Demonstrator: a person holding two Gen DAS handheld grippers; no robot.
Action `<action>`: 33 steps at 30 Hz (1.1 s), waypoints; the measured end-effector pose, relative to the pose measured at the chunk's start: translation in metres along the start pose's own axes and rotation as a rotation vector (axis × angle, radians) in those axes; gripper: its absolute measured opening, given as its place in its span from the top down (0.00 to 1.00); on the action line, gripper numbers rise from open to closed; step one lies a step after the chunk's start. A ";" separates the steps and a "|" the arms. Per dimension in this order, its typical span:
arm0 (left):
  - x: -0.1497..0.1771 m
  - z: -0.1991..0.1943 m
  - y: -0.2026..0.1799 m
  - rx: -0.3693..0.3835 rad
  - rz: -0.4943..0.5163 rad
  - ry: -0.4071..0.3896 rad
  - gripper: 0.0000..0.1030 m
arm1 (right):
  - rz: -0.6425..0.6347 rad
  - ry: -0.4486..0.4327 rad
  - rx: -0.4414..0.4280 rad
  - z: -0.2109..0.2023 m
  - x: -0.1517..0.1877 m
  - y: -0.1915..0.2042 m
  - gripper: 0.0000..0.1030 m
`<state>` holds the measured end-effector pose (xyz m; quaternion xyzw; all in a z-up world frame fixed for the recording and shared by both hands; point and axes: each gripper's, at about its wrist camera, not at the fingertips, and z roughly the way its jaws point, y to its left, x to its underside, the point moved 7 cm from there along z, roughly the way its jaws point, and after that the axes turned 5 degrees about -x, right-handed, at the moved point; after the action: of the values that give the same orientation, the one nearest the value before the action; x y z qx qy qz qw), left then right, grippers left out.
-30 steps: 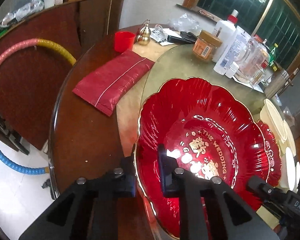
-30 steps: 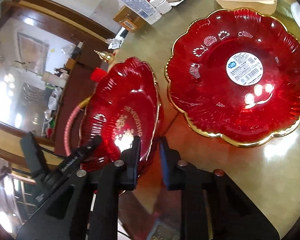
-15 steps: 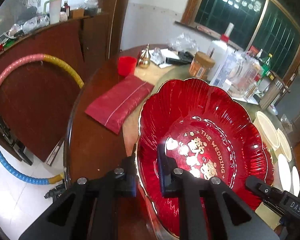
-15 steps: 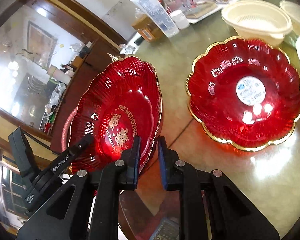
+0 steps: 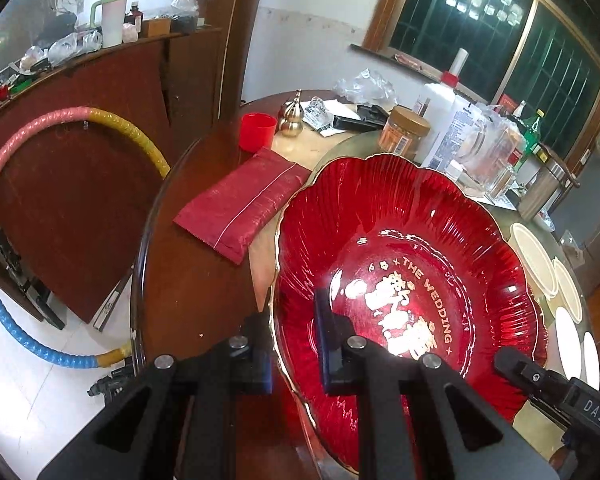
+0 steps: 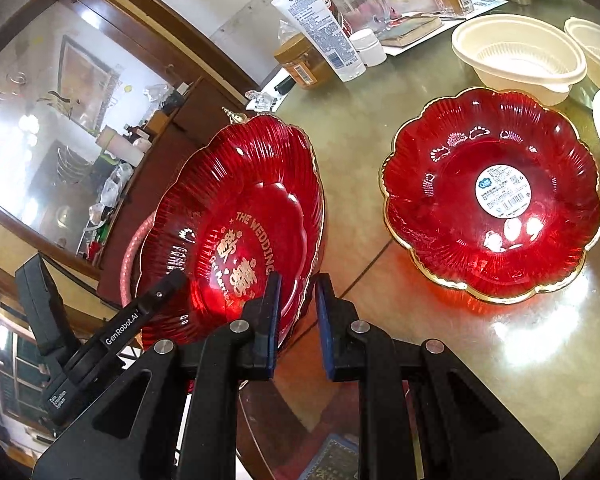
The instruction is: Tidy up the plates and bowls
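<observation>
The left gripper (image 5: 294,350) clamps the near rim of the red wedding plate (image 5: 400,280), held tilted above the table (image 5: 188,280). The right gripper (image 6: 296,316) pinches its opposite rim; a second red plate (image 6: 492,196) rests at two o'clock in the right wrist view, cream bowls (image 6: 516,56) beyond.

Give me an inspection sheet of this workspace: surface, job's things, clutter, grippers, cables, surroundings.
Surface: round wooden table with a glass turntable.
Job's things: wedding plate held tilted off the table; second red plate flat on the turntable, sticker inside; cream bowls behind it.
Clutter: red pouch, red cup, brass gourd, jar, bottles.
Grippers: left gripper and right gripper each shut on the wedding plate's rim, at opposite sides.
Cables: nothing seen.
Surroundings: hoop against a wooden cabinet; dark window.
</observation>
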<state>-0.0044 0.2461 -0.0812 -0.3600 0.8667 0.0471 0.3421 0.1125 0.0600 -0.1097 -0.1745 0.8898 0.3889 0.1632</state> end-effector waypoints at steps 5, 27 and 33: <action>0.001 -0.001 0.000 0.000 -0.002 -0.009 0.86 | -0.007 -0.002 -0.001 0.000 0.000 0.003 0.84; 0.019 0.024 0.003 -0.024 0.004 0.059 0.85 | 0.026 0.052 0.026 0.016 0.006 -0.010 0.84; 0.022 0.031 0.003 -0.030 0.012 0.068 0.84 | 0.035 0.063 0.031 0.023 0.007 -0.013 0.84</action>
<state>-0.0003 0.2458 -0.1187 -0.3615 0.8790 0.0500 0.3069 0.1159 0.0673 -0.1353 -0.1686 0.9033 0.3723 0.1308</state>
